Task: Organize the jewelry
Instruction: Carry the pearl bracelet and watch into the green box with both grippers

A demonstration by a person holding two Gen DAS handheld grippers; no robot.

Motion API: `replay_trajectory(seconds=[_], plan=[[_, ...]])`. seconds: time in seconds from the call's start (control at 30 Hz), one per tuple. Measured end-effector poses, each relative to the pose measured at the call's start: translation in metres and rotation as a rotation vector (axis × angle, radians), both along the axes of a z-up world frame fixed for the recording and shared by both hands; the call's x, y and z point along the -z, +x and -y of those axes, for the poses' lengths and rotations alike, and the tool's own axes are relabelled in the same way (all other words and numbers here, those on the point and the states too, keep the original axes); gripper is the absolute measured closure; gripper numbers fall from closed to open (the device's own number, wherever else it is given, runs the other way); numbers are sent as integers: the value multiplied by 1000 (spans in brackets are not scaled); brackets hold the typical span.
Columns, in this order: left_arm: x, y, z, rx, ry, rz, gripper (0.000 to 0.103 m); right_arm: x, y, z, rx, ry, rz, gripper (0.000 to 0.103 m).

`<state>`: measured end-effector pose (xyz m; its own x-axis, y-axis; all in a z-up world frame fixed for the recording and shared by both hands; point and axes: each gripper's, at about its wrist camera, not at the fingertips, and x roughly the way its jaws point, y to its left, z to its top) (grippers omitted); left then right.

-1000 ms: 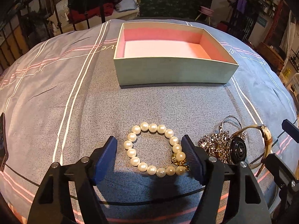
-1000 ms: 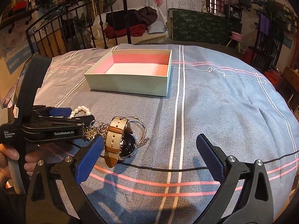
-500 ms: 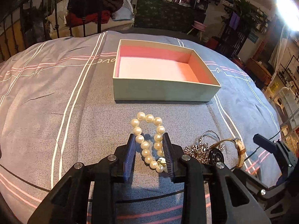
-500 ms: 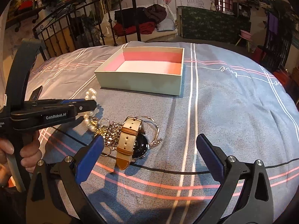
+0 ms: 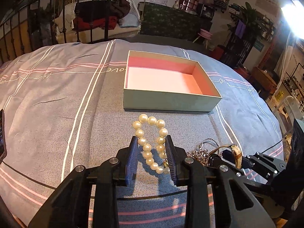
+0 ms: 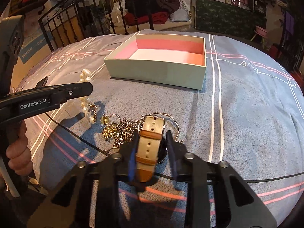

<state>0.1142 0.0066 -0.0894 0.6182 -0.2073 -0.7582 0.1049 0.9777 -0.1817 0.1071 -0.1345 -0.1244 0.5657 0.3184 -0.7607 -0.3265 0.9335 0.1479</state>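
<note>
1. Left wrist view: the left gripper has its blue pads pressed in on the pearl bracelet, squeezing the loop into a long narrow oval. The far end of the loop sticks out past the fingertips toward the box.
2. The box, pale green outside and pink inside, sits on the grey striped bedspread near the middle of the bed, just beyond the bracelet.
3. To the right of the bracelet lies a heap of chains, and beside it the watch, with the right gripper's black frame reaching in over it.
4. Right wrist view: the right gripper is drawn in around the watch, its pads on either side of the cream and tan strap; whether both pads actually touch it, I cannot tell.
5. The gold and silver chains lie touching the watch on its left, toward the near edge of the bed.
6. Further left, the left gripper holds the pearl bracelet, whose clasp end hangs down beside the chains. The box sits beyond, apart from the pile.
</note>
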Motion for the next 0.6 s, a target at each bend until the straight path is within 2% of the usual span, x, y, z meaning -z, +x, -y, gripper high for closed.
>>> replay_trajectory(seconds=[0.6], plan=[[-17,-11,1,-1,9,69,73,-38,-5,6,-20,8,122,86]])
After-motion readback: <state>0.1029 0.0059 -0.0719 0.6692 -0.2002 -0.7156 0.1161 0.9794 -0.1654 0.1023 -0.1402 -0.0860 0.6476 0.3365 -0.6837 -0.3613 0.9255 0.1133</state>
